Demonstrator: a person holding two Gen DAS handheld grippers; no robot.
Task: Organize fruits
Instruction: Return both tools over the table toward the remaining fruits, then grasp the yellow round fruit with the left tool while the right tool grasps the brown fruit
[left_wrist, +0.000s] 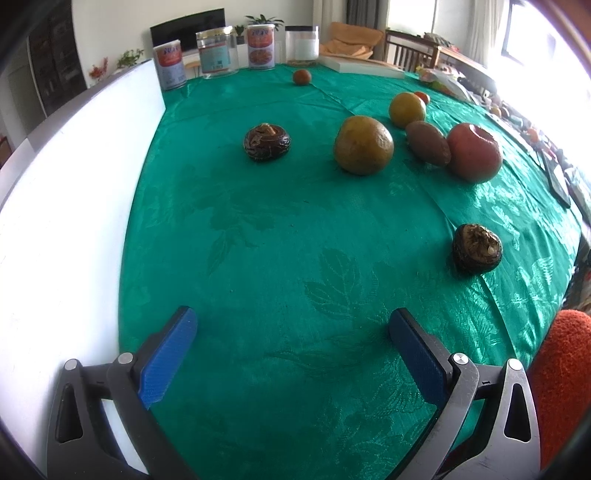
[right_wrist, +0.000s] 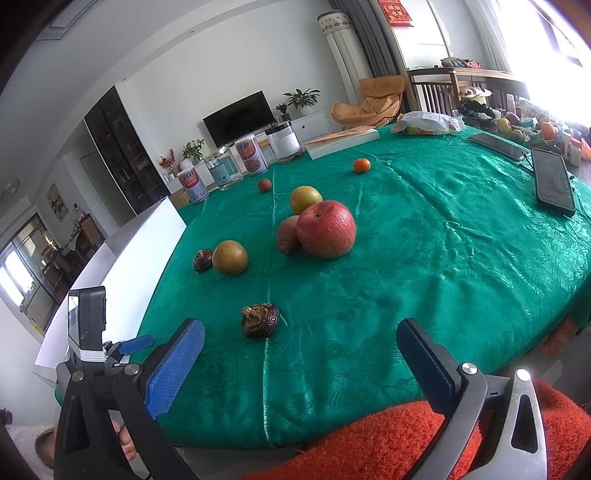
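Both wrist views look low across the green tablecloth (left_wrist: 295, 240), apparently sharing its scattered fruit.

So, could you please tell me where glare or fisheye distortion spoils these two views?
Left wrist view: the window at top right is blown out to white, the white board at left is overexposed, and the green tablecloth bulges with fisheye curvature. Right wrist view: the window washes out the clutter at far right, sheen streaks the tablecloth, and the corners vignette black.
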